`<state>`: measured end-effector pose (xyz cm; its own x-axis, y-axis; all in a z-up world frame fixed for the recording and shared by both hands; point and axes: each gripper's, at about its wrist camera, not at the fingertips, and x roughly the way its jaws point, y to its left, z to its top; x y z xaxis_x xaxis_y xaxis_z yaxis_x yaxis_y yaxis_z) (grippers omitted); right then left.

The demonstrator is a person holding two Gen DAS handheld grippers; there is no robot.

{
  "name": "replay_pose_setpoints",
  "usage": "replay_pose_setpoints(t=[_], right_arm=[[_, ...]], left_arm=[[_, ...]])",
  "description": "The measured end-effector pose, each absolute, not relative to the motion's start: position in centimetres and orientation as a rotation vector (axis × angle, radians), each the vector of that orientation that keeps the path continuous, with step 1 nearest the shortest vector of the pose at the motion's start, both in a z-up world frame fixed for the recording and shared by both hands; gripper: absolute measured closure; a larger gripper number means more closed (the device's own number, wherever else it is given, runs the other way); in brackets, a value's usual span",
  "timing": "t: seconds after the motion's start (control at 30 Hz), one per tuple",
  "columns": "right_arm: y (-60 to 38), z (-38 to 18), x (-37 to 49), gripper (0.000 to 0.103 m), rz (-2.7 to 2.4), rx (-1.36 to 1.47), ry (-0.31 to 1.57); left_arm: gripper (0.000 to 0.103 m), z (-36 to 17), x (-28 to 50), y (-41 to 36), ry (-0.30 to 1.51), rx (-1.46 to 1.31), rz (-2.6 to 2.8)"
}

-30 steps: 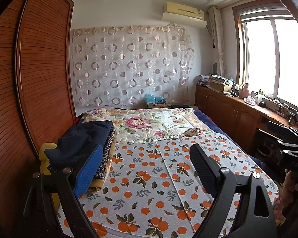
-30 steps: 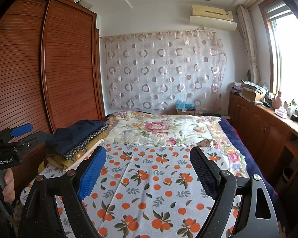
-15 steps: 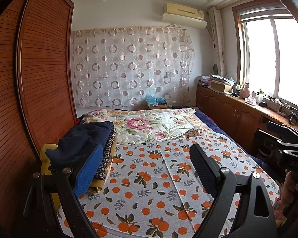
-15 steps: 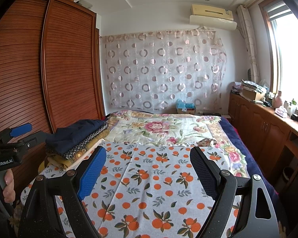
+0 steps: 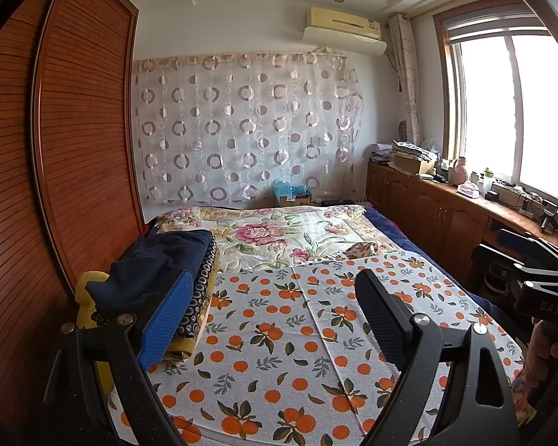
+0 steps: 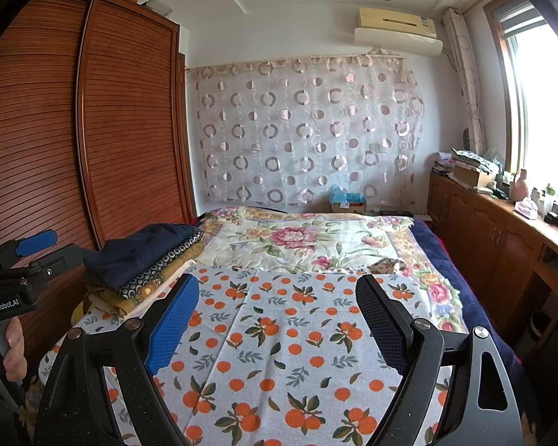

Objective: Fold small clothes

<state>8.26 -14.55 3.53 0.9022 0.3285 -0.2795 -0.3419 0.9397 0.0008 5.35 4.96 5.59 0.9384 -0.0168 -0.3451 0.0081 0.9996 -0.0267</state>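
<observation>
A stack of folded clothes, navy on top over a dotted dark piece and yellow ones (image 5: pixel 160 271) (image 6: pixel 145 260), lies at the bed's left edge. A small crumpled floral garment (image 5: pixel 361 250) (image 6: pixel 385 265) lies further back on the right. My left gripper (image 5: pixel 271 319) is open and empty, held above the orange-print sheet (image 5: pixel 279 334), its left finger beside the stack. My right gripper (image 6: pixel 275 319) is open and empty above the same sheet (image 6: pixel 279 334). Each gripper's handle shows at the edge of the other view.
A wooden slatted wardrobe (image 5: pixel 55 148) runs along the bed's left side. A floral quilt (image 5: pixel 279 234) covers the far half of the bed. Wooden cabinets (image 5: pixel 427 208) with clutter stand under the window on the right. A patterned curtain (image 6: pixel 308 130) hangs on the back wall.
</observation>
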Motion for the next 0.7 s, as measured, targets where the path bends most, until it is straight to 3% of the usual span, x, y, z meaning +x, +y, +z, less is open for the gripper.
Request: replay_pose_setpoints(t=[0.7], right_arm=[[-14.67,3.6,8.14,0.016,0.349,-0.049,0.282]], left_arm=[[0.014,5.39,5.36,4.97,0.351,-0.023,-0.013]])
